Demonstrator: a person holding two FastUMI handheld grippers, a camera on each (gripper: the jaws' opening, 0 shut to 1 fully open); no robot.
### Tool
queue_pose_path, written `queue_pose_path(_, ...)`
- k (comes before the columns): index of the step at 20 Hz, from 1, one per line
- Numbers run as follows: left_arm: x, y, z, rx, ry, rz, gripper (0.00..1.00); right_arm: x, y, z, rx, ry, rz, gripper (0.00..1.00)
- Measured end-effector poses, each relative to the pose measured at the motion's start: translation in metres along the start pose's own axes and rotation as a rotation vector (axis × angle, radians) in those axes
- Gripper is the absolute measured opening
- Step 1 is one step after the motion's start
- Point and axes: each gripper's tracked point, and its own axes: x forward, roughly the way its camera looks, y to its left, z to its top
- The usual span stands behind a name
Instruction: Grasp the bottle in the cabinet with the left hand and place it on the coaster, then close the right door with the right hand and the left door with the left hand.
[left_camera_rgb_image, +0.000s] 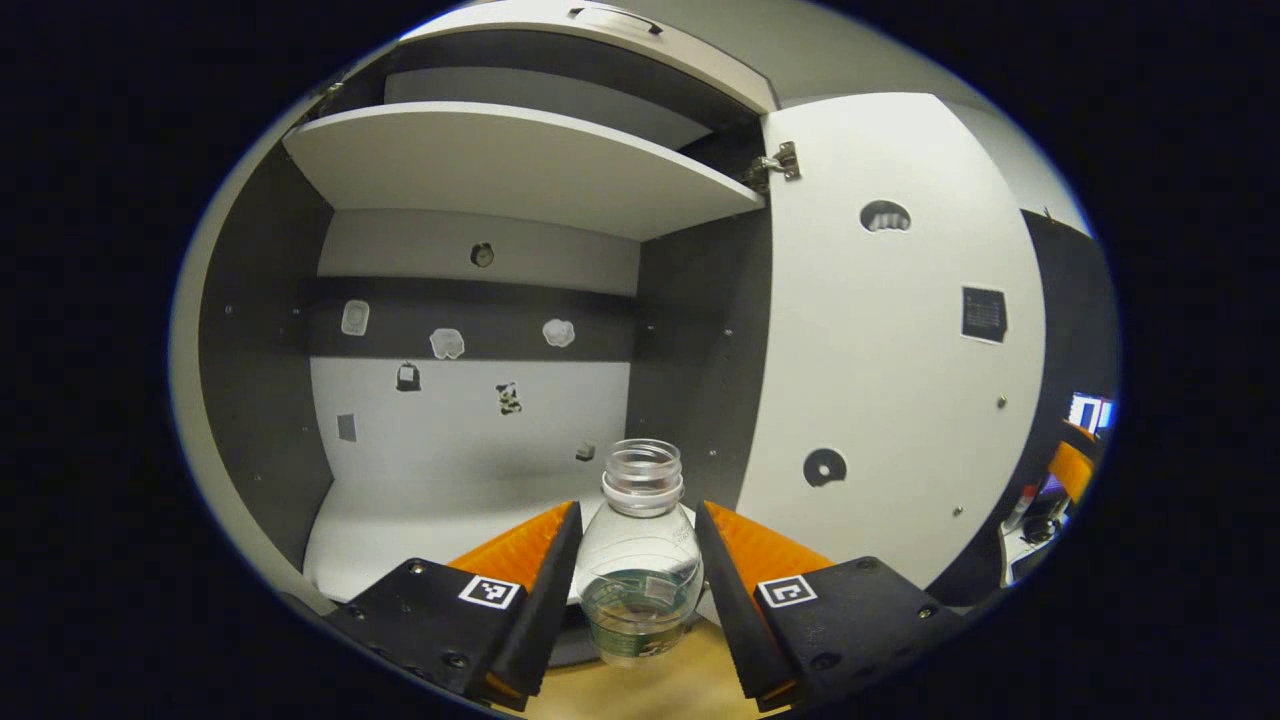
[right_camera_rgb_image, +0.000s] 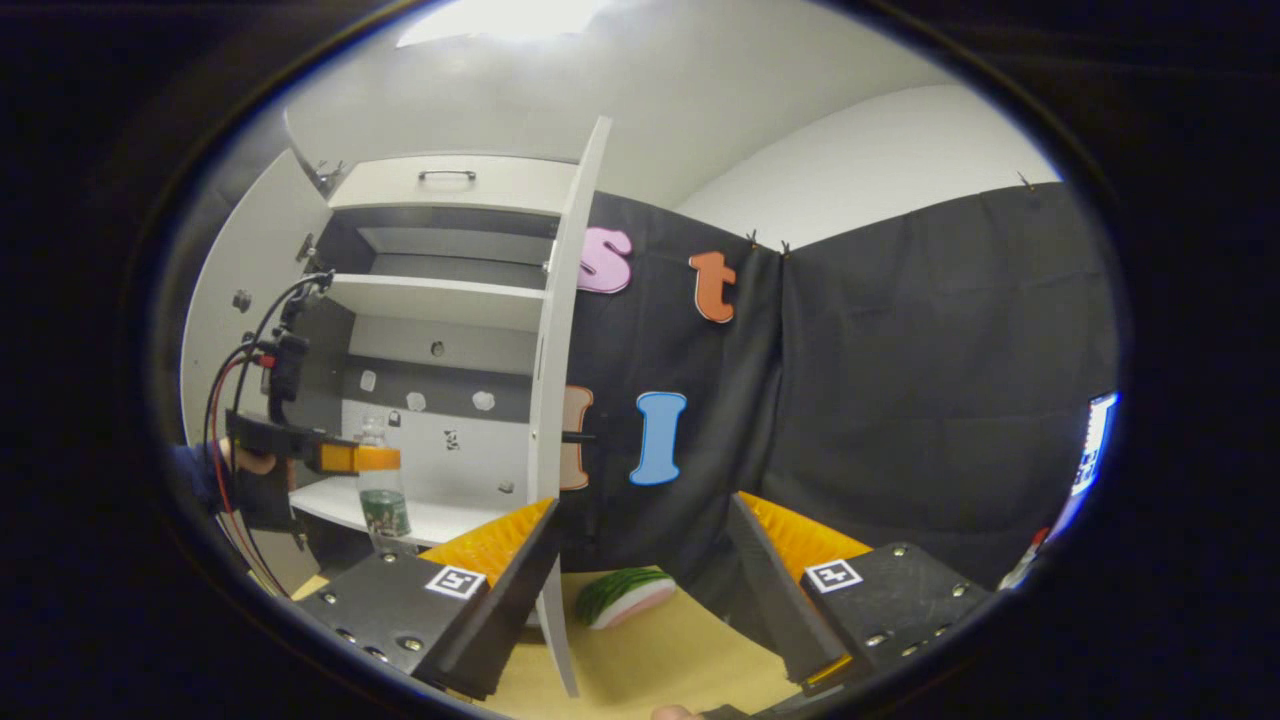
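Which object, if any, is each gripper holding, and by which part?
The left gripper clamps the bottle by its upper body, below the neck. The right gripper holds nothing.

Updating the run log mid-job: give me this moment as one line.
left claw: shut on bottle | right claw: open | doors: both open | coaster: not reached

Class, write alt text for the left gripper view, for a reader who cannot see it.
The left tongs hold a clear, capless bottle between their fingers, in front of an open cabinet. Behind it are a bare lower shelf, stickers on the back wall and the open right door.
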Motion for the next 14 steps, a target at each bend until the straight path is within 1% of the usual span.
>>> queue_pose_path(1, -0.006, -0.005, -0.014, -0.011, 0.011, -0.02, 0.72, -0.001, 0.0, 0.0, -0.002, 0.0, 0.002, 1.0)
queue_pose_path(2, -0.013, -0.011, -0.026, -0.026, 0.018, -0.043, 0.72, -0.002, 0.0, 0.002, -0.004, 0.0, 0.004, 0.97)
queue_pose_path(5, -0.029, -0.021, -0.06, -0.06, 0.027, -0.088, 0.72, -0.004, 0.004, 0.005, -0.007, -0.003, 0.017, 0.97)
queue_pose_path(7, -0.038, -0.025, -0.082, -0.078, 0.036, -0.102, 0.72, -0.005, 0.005, 0.006, -0.009, 0.0, 0.024, 0.97)
queue_pose_path(8, -0.042, -0.026, -0.092, -0.087, 0.042, -0.107, 0.72, -0.005, 0.006, 0.007, -0.01, 0.0, 0.025, 1.0)
queue_pose_path(14, -0.062, -0.028, -0.158, -0.121, 0.097, -0.12, 0.72, -0.003, 0.004, 0.014, -0.033, -0.009, 0.014, 1.0)
